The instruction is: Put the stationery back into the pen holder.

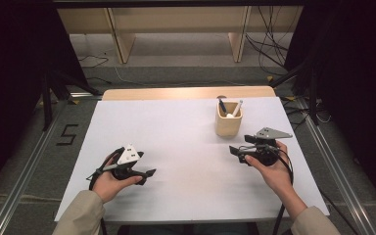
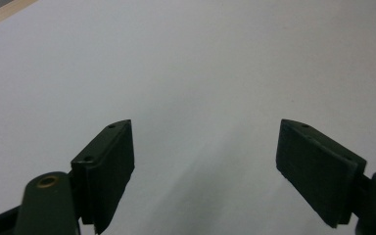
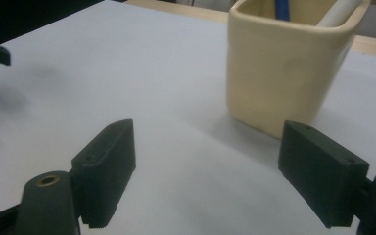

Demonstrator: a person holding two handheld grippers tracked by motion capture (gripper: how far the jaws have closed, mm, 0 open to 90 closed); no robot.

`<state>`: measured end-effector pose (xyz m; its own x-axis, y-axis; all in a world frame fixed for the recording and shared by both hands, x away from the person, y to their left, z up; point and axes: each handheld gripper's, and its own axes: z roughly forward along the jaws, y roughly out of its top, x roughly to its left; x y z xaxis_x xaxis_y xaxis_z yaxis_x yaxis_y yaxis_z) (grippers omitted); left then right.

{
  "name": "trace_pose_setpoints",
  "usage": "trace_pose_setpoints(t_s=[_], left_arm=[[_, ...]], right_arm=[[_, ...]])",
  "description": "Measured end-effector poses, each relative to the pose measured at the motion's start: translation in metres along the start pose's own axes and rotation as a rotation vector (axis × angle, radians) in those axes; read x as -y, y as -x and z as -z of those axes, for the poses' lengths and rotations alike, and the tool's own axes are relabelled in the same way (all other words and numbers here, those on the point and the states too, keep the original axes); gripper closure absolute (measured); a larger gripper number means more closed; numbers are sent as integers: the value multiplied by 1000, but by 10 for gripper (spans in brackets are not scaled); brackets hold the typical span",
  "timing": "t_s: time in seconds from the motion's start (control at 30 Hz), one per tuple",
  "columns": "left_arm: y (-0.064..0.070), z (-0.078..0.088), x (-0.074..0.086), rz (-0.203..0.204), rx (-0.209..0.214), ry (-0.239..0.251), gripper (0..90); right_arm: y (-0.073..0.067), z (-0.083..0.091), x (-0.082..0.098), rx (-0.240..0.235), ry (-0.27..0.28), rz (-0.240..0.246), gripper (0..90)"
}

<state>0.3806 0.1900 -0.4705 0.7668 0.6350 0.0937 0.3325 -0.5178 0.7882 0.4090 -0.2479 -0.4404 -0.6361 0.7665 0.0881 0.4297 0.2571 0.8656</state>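
A cream square cup (image 1: 228, 122) stands at the back right of the white table (image 1: 176, 127), with a blue pen (image 1: 222, 104) and a white pen (image 1: 237, 108) in it. My right gripper (image 1: 236, 153) is held just in front of the cup, open and pointing left, with nothing between its jaws. In the right gripper view the cup (image 3: 284, 73) sits just beyond the right jaw of that gripper (image 3: 205, 134). My left gripper (image 1: 148, 176) rests near the front left, open and empty. Its jaws (image 2: 205, 132) stand wide over bare white surface.
A strip of wooden tabletop (image 1: 186, 93) shows behind the white sheet. Beyond it are shelf legs and loose cables (image 1: 269, 46) on the floor. Dark stands flank the table, and a "5" mark (image 1: 67, 134) lies on the floor at the left.
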Motion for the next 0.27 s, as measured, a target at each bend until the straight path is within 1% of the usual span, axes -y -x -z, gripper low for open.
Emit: trace_pose_setpoints(t_s=[0.27], left_arm=[[1, -1, 1, 4, 4, 0, 216]], right_arm=[[-9, 8, 17, -67, -19, 19, 203]])
